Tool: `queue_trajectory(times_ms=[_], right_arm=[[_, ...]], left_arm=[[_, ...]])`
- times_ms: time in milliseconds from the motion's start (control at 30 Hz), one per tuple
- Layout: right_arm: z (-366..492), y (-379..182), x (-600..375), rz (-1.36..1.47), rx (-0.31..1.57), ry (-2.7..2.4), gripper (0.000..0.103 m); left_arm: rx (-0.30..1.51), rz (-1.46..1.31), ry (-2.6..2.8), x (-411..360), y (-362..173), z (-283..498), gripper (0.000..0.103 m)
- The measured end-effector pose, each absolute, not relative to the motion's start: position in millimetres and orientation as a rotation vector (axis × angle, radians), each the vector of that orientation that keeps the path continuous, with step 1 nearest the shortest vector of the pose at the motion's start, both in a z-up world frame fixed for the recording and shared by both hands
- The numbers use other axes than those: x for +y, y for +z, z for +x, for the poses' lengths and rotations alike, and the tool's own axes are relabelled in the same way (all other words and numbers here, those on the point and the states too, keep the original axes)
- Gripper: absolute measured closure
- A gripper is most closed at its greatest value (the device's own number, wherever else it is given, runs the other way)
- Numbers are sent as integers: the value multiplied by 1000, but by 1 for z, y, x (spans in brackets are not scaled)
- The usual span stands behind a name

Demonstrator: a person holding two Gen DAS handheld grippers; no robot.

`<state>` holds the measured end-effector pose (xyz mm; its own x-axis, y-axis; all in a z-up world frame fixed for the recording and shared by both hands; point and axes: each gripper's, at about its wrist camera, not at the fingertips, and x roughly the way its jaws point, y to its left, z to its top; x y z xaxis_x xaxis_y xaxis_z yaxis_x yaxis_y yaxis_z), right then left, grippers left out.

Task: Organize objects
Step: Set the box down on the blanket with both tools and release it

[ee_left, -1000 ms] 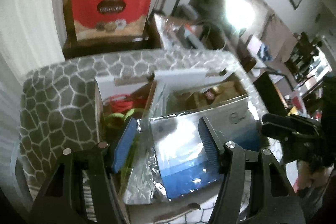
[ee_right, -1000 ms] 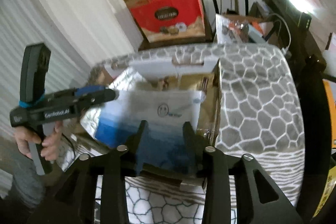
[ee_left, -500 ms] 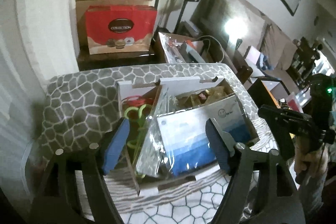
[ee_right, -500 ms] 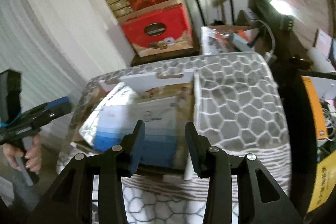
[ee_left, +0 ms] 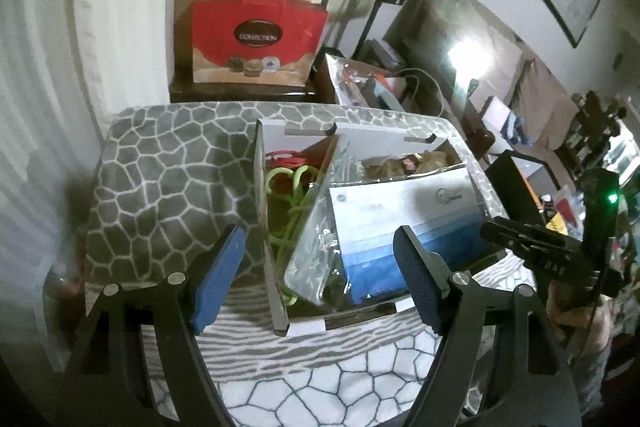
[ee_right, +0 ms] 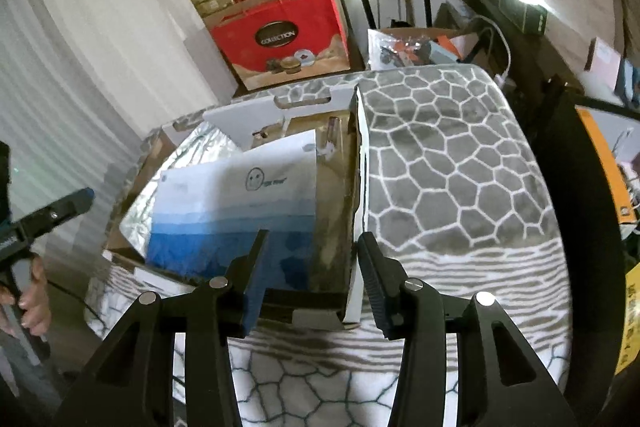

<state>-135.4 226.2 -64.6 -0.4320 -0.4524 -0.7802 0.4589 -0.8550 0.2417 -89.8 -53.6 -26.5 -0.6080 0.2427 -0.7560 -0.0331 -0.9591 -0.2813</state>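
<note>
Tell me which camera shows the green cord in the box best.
The left wrist view: the green cord lies coiled in the box's left compartment, in plain sight. In the right wrist view it is hidden behind the silver bag and the blue-and-white pouch.

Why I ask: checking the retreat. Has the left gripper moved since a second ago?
Yes. The left gripper has pulled up and back from the cardboard box; its fingers, earlier down around the blue-and-white packet, now stand clear of it, open.

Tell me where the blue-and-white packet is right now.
In both wrist views the blue-and-white packet lies tilted in the cardboard box's right compartment, beside a silver foil bag; neither gripper touches it.
</note>
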Motion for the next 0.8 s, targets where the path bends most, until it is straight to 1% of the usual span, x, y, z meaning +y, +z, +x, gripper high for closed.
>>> queue_trajectory(times_ms=[33,100,200,300,333,400,433,467,500,600,700,767,800], right_arm=[[-134,-65,225,1243,17,-2283,55],[-132,-65,223,1244,35,-2298,55],[-125,-66,219,1232,80,-2332,55],[-118,-64,218,1203,100,-2369,55],[-114,-61,219,1192,98,-2381,54],[-108,-54,221,1158,97,-2408,42],[-103,-49,221,1130,106,-2428,33],[-101,-46,221,1115,117,-2441,26],[-97,-42,221,1096,136,-2459,23],[-91,-33,221,1066,160,-2474,19],[-85,-29,220,1057,159,-2471,15],[-81,-28,217,1054,173,-2476,11],[-78,-28,216,1050,181,-2482,5]], left_arm=[[-358,-1304,2671,-53,-26,-88,23],[-376,-1301,2697,-53,-26,-82,19],[-378,-1314,2715,-49,-29,-75,18],[-323,-1326,2771,-42,-30,-67,18],[-305,-1334,2790,-40,-31,-65,18],[-295,-1342,2812,-38,-32,-61,18],[-304,-1344,2812,-38,-33,-58,17],[-318,-1346,2810,-38,-33,-57,17],[-329,-1347,2810,-38,-33,-56,17],[-347,-1339,2836,-38,-32,-50,17],[-337,-1320,2872,-37,-30,-45,0],[-333,-1318,2890,-36,-28,-41,0],[-331,-1323,2892,-36,-27,-40,0]])
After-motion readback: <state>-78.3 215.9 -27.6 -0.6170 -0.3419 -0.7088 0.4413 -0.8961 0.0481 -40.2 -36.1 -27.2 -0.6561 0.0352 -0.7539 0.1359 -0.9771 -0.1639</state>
